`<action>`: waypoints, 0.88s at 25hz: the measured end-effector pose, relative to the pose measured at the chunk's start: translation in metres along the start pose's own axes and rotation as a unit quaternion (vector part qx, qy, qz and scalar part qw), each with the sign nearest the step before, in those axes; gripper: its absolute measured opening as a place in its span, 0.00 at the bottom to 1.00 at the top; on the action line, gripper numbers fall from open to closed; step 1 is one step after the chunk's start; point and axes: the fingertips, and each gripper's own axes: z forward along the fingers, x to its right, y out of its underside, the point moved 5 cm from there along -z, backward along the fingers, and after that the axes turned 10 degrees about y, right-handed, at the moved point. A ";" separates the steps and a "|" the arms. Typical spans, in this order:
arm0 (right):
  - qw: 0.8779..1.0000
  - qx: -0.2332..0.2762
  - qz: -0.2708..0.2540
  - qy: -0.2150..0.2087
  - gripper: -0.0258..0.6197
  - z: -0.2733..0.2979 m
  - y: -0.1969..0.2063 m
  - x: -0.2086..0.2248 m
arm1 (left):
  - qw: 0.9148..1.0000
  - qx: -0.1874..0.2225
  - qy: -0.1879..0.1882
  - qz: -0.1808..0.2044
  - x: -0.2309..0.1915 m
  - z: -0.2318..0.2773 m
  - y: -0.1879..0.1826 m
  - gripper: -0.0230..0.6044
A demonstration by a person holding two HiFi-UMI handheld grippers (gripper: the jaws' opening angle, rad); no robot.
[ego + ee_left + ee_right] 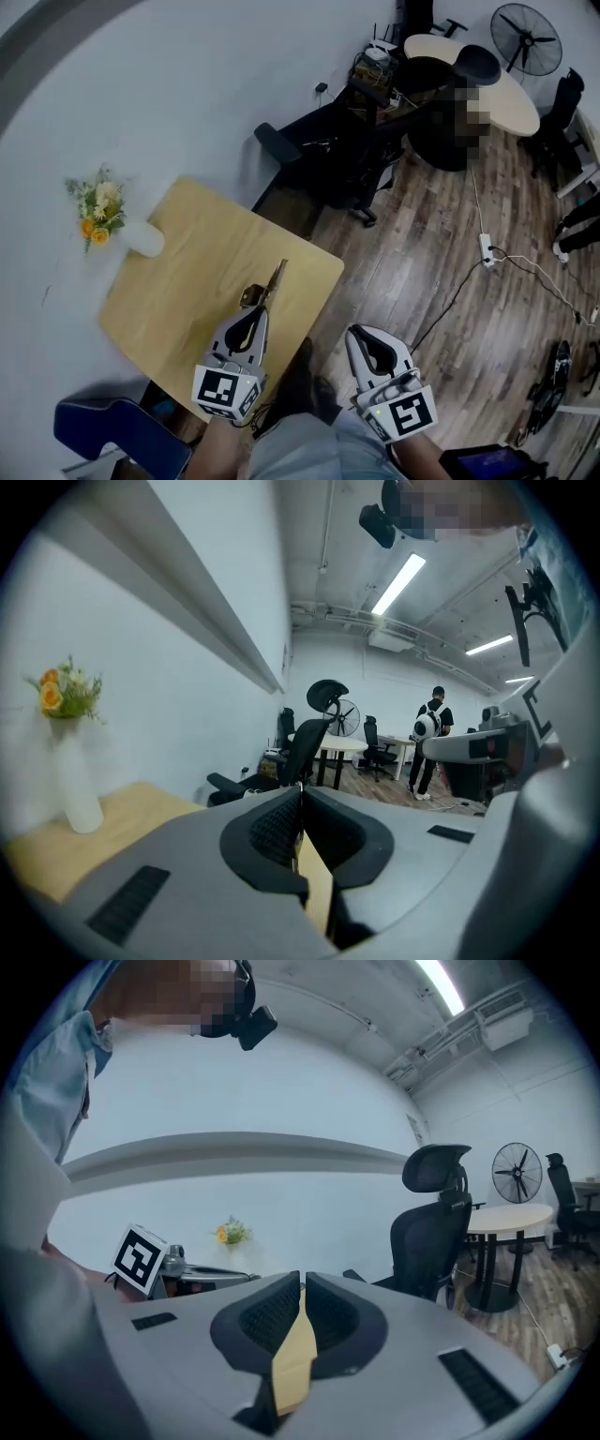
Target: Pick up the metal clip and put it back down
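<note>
The metal clip (267, 284) lies on the desk (178, 272) just ahead of the left gripper (252, 313), whose jaws are clenched on nothing, seemingly lined up with it, while the right gripper (362, 337), also clenched empty, hangs clear beside the desk.

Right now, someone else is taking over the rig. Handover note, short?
Left gripper: shut, low over the table, tips right at the metal clip. I can't tell whether it pinches the clip.
Right gripper: shut, empty, held off the table's edge.
Done: left gripper is at the clip.
Left: probably check the grip, lift the clip, set it back down.
</note>
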 end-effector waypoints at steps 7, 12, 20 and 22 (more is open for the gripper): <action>0.997 -0.056 0.021 0.043 0.12 0.041 0.038 0.033 | 0.997 -0.053 0.025 -0.051 -0.049 0.067 0.061 0.07; 0.993 -0.090 0.030 0.066 0.12 0.058 0.060 0.050 | 0.992 -0.087 0.047 -0.072 -0.065 0.101 0.100 0.07; 0.990 -0.110 0.038 0.075 0.12 0.061 0.077 0.065 | 0.990 -0.092 0.046 -0.096 -0.070 0.111 0.123 0.07; 0.991 -0.109 0.037 0.073 0.12 0.062 0.077 0.065 | 0.990 -0.094 0.039 -0.099 -0.073 0.112 0.126 0.07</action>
